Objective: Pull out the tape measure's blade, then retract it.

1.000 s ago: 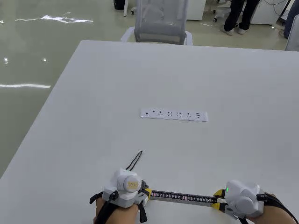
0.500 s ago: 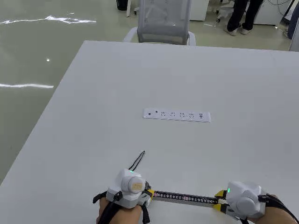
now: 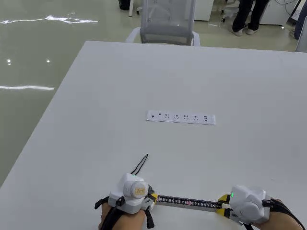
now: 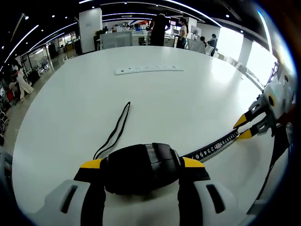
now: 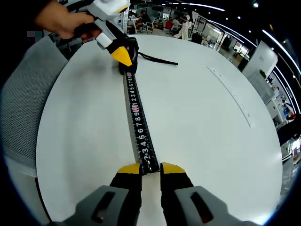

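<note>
The black tape measure (image 4: 141,167) sits between the yellow-tipped jaws of my left gripper (image 4: 141,165), which is shut on its case near the table's front edge (image 3: 136,191). Its blade (image 3: 188,202) lies pulled out flat across the white table, numbers up, running right to my right gripper (image 3: 221,206). In the right gripper view the blade (image 5: 137,117) leads from the case (image 5: 128,60) straight to my right gripper (image 5: 150,168), which is shut on the blade's end. A thin black wrist strap (image 4: 115,132) trails from the case over the table.
A white power strip (image 3: 181,117) lies mid-table, well beyond the grippers. A grey office chair (image 3: 168,21) stands at the far edge, and a person (image 3: 244,14) stands further back. The table's left edge (image 3: 48,115) runs diagonally beside shiny floor.
</note>
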Demonstrator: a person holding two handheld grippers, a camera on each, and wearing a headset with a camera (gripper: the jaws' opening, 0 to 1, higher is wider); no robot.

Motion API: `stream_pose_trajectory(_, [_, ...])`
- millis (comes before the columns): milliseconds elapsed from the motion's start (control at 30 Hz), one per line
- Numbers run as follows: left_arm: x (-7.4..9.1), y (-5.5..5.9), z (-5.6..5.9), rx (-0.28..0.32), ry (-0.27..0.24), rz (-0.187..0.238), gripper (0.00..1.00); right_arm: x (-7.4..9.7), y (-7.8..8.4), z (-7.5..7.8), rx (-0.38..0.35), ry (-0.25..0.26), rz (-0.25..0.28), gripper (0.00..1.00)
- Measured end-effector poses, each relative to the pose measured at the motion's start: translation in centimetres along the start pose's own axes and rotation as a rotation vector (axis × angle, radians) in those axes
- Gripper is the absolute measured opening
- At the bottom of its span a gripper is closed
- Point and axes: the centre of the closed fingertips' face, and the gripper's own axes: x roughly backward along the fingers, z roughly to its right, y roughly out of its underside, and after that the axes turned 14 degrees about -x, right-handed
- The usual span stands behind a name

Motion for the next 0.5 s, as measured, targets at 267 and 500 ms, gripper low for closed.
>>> stream_pose_trajectory(267, [0.00,-0.03,0.03,-0.009,0.004,-0.005,0.59,-0.16,-0.34,-0.07,0.008,0.000,0.003,0.13])
stream_pose_trajectory(500, [0.04,-0.05,0.03,-0.010,0.002,0.001,0.59,-0.42,-0.63,-0.23,0.008,-0.004,0.004,0.13])
